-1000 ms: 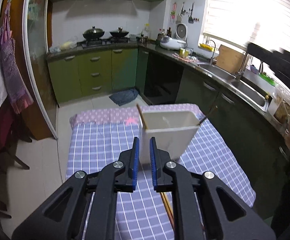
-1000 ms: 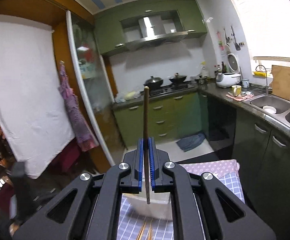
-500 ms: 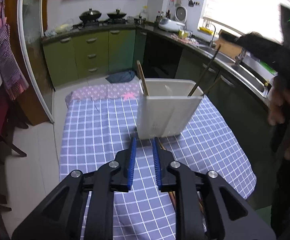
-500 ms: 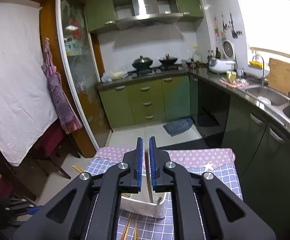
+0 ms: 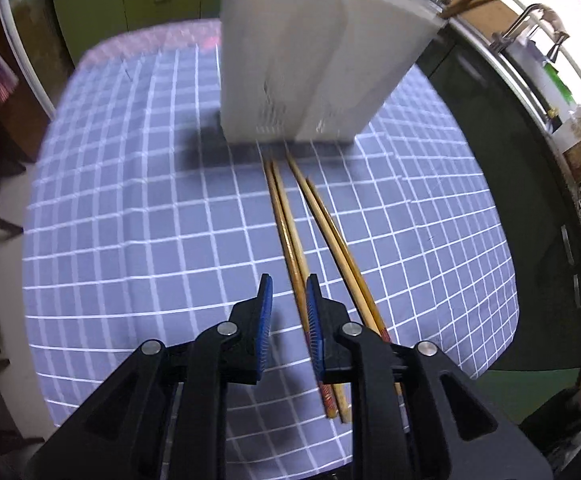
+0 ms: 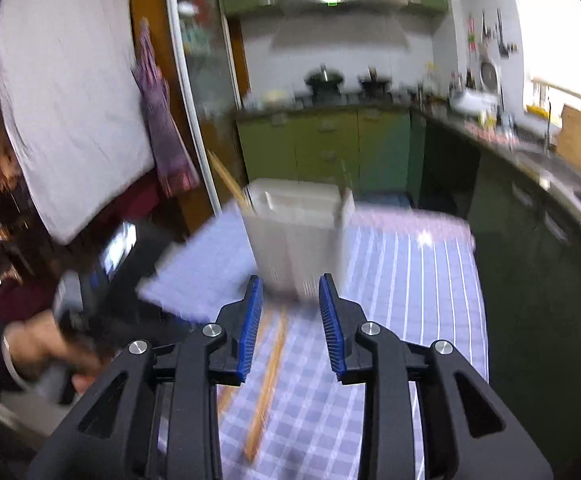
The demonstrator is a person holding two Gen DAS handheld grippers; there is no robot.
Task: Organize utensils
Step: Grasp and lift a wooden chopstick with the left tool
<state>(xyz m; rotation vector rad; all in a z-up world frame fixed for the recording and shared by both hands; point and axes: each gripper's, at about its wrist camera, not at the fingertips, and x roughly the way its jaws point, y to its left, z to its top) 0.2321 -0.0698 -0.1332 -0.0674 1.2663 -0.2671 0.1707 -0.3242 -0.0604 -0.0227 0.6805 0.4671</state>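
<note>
A white utensil holder (image 5: pixel 314 60) stands on the checked tablecloth (image 5: pixel 130 220), with chopsticks standing in it. Several wooden chopsticks (image 5: pixel 290 236) lie in two pairs on the cloth in front of the holder. My left gripper (image 5: pixel 288 296) is open low over the near ends of the left pair, one stick between its fingers. In the right wrist view my right gripper (image 6: pixel 290 292) is open and empty in front of the holder (image 6: pixel 294 240), above loose chopsticks (image 6: pixel 270 368). This view is blurred.
The table's right edge (image 5: pixel 502 280) drops toward dark cabinets and a sink counter (image 5: pixel 530 40). A hand holding the other gripper (image 6: pixel 74 336) shows at the left of the right wrist view. Green kitchen cabinets (image 6: pixel 330 144) stand behind.
My right gripper let its chopstick go into the holder, opened and pulled back. My left gripper dropped toward the chopsticks lying on the cloth and opened wider.
</note>
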